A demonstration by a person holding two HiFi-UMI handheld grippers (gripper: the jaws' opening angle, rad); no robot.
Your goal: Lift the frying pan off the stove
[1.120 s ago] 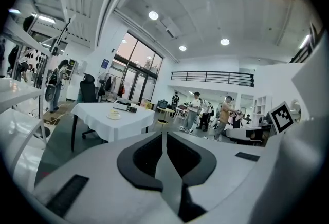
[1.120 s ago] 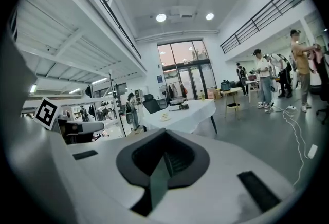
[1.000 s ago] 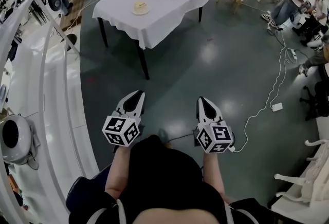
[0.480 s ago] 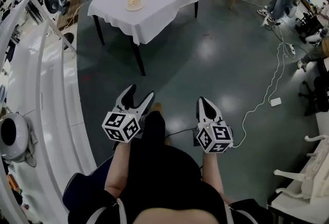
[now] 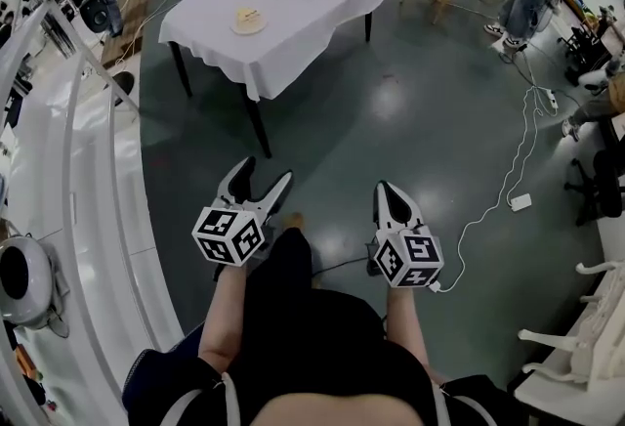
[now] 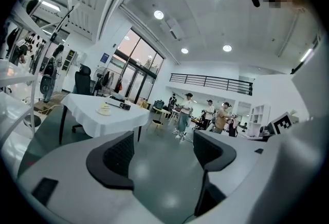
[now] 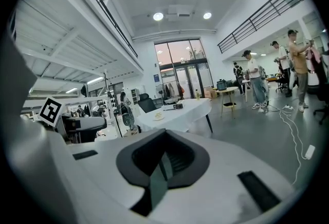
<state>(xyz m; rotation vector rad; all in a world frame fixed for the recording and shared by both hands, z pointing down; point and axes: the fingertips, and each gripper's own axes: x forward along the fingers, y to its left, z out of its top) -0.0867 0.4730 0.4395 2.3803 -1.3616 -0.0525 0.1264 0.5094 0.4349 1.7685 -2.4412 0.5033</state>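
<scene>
Left gripper point(image 5: 265, 172) jaws opening, nothing between; right gripper point(image 5: 385, 190) jaws pressed together, empty

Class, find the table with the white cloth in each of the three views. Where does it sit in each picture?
Head view: the table is at the top, left of centre.
Left gripper view: the table is at middle left.
Right gripper view: the table is near the centre.
Shared landmark: the plate on the table, visible in all three views.
</scene>
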